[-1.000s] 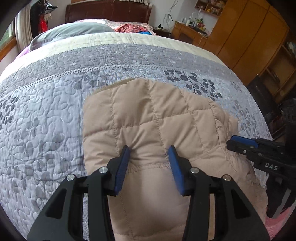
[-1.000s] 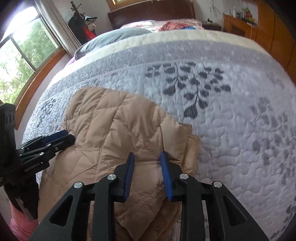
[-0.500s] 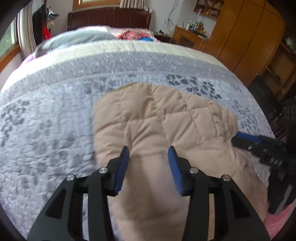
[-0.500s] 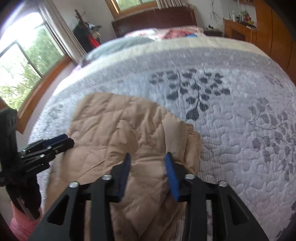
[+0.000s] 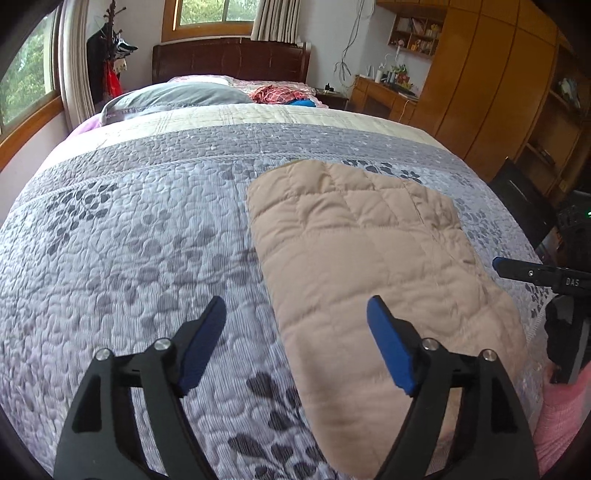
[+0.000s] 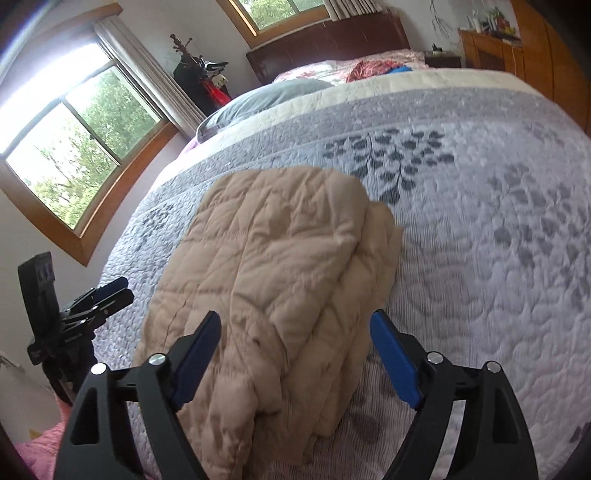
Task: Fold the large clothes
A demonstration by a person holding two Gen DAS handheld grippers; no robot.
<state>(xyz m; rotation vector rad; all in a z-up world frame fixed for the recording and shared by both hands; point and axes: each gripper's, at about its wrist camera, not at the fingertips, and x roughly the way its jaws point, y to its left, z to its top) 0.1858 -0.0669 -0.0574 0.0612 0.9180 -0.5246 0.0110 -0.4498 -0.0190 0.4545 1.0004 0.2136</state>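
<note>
1. Quilted beige jacket: one, folded, lying on the bed ahead of both tools.
2. Hand-held grippers: two. Left hand-held gripper and right hand-held gripper, jaws of each opening, nothing pressed between the pads.
3. Bed: one, under a grey leaf-print quilt.
4. Grey pillow: one, far beyond the left hand-held gripper.
5. Windows: two, beyond and left of the right hand-held gripper, one on the side wall, one above the headboard.
</note>
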